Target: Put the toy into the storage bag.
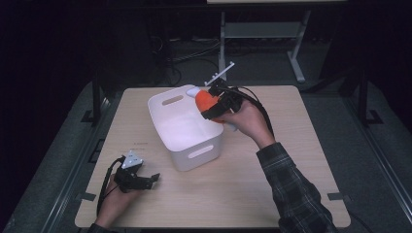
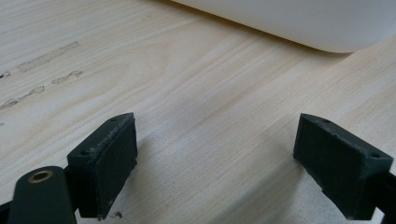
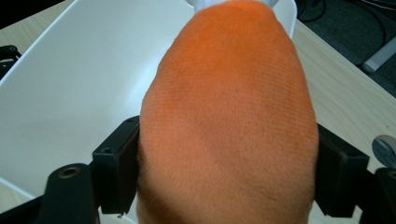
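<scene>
The right gripper [image 3: 228, 172] has its jaws clamped on the sides of an orange plush toy [image 3: 229, 116], held over the far rim of the white plastic bin [image 1: 187, 128]. The left gripper [image 2: 217, 163] rests on the worktop [image 1: 243, 194] near the bin, jaws wide with nothing between them.

My left gripper [image 1: 154, 178] is black with a grey three-cornered plate on top and a black cable looping behind it. Its flat black pads [image 2: 109, 158] have small screw holes, and a brass ring sits nearby. My right gripper [image 1: 210, 104] is black too. My sleeve [image 1: 296, 194] is dark plaid.
</scene>
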Action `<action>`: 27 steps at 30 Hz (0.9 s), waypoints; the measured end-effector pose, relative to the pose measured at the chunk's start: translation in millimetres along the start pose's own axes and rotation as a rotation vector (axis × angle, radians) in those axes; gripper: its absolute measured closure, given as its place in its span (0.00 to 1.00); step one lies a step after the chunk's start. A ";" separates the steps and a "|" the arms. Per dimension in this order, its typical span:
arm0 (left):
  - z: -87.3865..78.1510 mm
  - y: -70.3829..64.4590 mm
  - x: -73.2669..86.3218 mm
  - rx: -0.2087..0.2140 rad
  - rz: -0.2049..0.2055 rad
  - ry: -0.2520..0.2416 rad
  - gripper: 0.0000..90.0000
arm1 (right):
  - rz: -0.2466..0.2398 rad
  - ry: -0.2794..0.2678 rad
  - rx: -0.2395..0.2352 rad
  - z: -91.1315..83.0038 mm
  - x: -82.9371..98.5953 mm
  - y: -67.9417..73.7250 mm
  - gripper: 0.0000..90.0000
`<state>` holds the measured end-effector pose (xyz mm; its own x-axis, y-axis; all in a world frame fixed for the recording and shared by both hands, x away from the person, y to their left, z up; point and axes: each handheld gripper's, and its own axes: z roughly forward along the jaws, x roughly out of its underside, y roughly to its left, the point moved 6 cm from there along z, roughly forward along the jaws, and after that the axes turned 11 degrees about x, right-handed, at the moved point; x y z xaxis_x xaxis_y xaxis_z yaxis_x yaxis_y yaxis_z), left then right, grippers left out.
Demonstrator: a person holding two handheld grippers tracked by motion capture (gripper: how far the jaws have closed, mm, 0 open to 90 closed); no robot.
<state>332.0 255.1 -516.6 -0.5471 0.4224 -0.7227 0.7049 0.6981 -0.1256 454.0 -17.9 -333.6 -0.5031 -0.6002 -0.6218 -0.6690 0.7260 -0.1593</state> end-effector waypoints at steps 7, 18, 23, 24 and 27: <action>0.1 -0.5 -0.1 0.001 0.001 0.001 0.14 | -0.005 0.010 -0.007 10.4 -11.5 10.7 0.25; 0.0 -0.4 0.0 0.000 0.002 0.003 0.14 | 0.002 0.036 -0.010 25.5 -20.8 26.2 0.25; 0.1 -0.3 0.0 0.000 0.003 0.003 0.14 | -0.006 0.040 -0.010 32.9 -24.6 30.6 0.25; 0.1 -0.3 0.0 -0.001 0.003 0.002 0.14 | -0.005 0.042 -0.010 34.3 -25.2 31.3 0.25; 0.2 -0.3 0.0 0.000 0.003 0.001 0.14 | -0.004 0.043 -0.014 38.3 -26.7 33.9 0.25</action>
<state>331.8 254.8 -516.6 -0.5457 0.4249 -0.7223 0.7064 0.6969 -0.1237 465.7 35.7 -351.7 -0.5236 -0.6169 -0.5876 -0.6786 0.7190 -0.1502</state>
